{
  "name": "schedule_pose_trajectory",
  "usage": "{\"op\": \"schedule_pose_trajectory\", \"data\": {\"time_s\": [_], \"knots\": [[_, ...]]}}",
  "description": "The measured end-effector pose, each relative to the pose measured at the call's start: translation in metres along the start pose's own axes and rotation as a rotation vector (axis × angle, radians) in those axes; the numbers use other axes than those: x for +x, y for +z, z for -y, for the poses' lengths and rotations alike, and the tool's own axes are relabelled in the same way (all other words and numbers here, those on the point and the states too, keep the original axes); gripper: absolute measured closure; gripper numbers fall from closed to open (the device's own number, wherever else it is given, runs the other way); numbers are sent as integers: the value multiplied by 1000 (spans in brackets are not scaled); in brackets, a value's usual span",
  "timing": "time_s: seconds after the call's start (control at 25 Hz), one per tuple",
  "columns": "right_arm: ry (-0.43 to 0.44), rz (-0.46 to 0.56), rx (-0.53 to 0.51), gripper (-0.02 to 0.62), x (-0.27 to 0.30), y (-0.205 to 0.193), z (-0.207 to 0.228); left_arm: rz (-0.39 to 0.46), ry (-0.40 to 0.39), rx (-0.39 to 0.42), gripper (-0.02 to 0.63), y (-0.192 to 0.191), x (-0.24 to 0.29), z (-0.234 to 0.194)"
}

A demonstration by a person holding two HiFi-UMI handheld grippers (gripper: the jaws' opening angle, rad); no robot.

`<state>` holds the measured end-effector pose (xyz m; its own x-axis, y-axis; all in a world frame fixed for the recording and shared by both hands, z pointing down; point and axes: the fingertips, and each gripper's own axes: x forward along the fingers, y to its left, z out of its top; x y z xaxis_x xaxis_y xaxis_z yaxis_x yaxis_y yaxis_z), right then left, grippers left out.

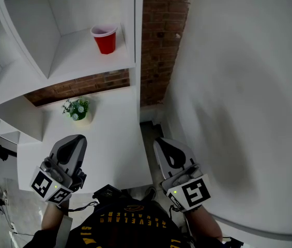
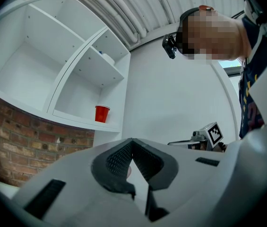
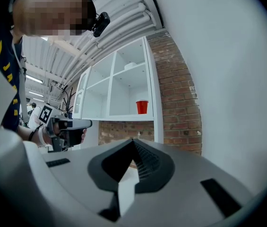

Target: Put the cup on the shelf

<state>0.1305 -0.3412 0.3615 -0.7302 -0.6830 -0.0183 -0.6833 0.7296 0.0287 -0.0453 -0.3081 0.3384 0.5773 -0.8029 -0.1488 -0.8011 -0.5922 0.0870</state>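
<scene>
Red cup (image 1: 105,39) stands upright on the white shelf (image 1: 83,61), near its right wall, touched by nothing. Left gripper (image 1: 75,141) and right gripper (image 1: 165,146) hang low by the bench (image 1: 109,138), both clenched on nothing. The cup looks light, so a careless gripper swing could topple it. One cup, one potted plant (image 1: 77,109), two grippers.

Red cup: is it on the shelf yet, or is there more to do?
Done: the red cup stands upright on the white shelf. In hand: nothing. The left claw and the right claw are both shut, empty, and well away from the cup. Left: nothing that I can see, so the job looks finished.
</scene>
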Motion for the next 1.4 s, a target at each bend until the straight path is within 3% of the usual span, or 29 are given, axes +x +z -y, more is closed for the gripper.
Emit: {"op": "schedule_pose_trajectory", "data": {"time_s": [0.08,0.36,1.4], "knots": [[4,10,11,598,1,-1,-1,19,-4,-24,604,4,5,2],[4,45,55,598,4,-4,1,-37,27,-16,604,-19,1,-12],[-7,-1,67,598,4,-22,11,-58,45,-22,604,-30,9,-19]]}}
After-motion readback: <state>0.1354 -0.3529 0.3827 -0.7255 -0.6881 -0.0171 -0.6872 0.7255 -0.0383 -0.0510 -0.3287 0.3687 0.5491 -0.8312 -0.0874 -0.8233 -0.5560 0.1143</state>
